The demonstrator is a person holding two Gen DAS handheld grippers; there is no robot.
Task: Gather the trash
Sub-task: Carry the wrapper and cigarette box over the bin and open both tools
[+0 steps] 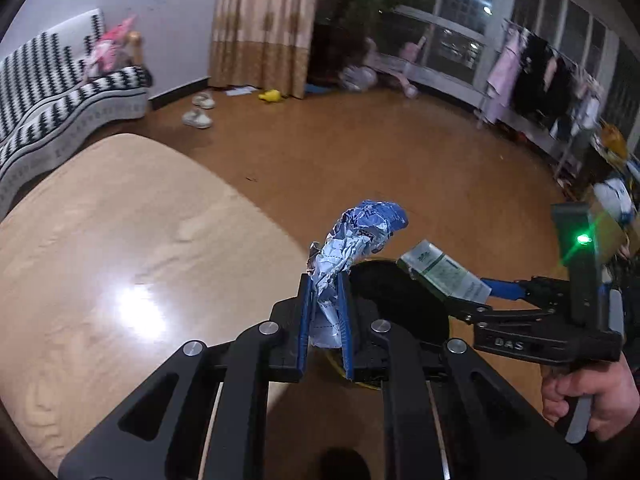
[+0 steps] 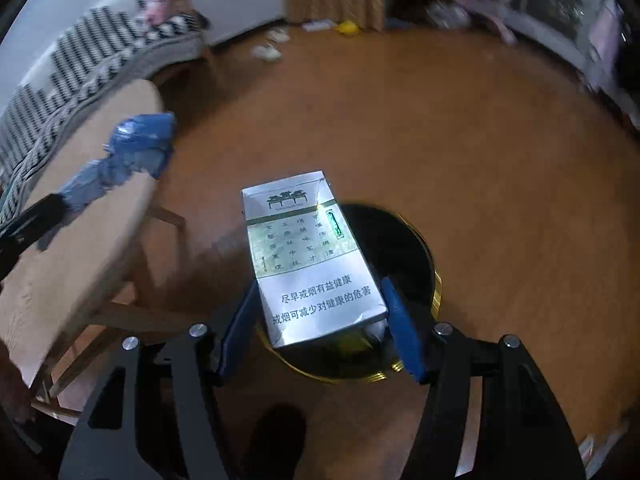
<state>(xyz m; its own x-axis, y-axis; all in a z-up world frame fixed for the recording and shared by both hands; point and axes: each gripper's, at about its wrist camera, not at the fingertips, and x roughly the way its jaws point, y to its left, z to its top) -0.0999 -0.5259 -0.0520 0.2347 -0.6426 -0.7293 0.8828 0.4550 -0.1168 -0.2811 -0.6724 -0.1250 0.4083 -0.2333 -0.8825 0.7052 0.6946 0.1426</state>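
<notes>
Left gripper [image 1: 326,300]: jaws closed tight on a crumpled wrapper [image 1: 356,240]. The wrapper is foil-like, blue and silver-white with dark print, heavily creased. Its lower part is pinched between the blue pads [image 1: 306,312]; the upper part stands up past the fingertips and bends to the right, ending in a solid blue lobe. In the right wrist view the same wrapper [image 2: 132,148] appears at left, blurred, in front of the table [image 2: 80,248].

Right gripper [image 2: 320,320]: jaws set wide, clamped on a cigarette pack [image 2: 308,256] across its width. The pack is rectangular, silver-grey with a green band, a dark green emblem near the far end, rows of small characters in the middle, and two lines of larger dark characters near the gripped end. Its surface is glossy, with a slight dent at the far right corner. One blue pad meets its left edge; contact at the right pad [image 2: 402,332] is less clear. From the left wrist view the pack [image 1: 444,272] juts left from the right gripper [image 1: 486,294], tilted.

Both items are held above a round bin [image 2: 416,248] with a black interior and gold rim, standing on the brown floor [image 1: 380,160] just beside the table [image 1: 120,240]. The pack is over the bin's opening; the wrapper is over its left rim [image 1: 376,266].

A hand [image 1: 592,400] grasps the right gripper's handle.
</notes>
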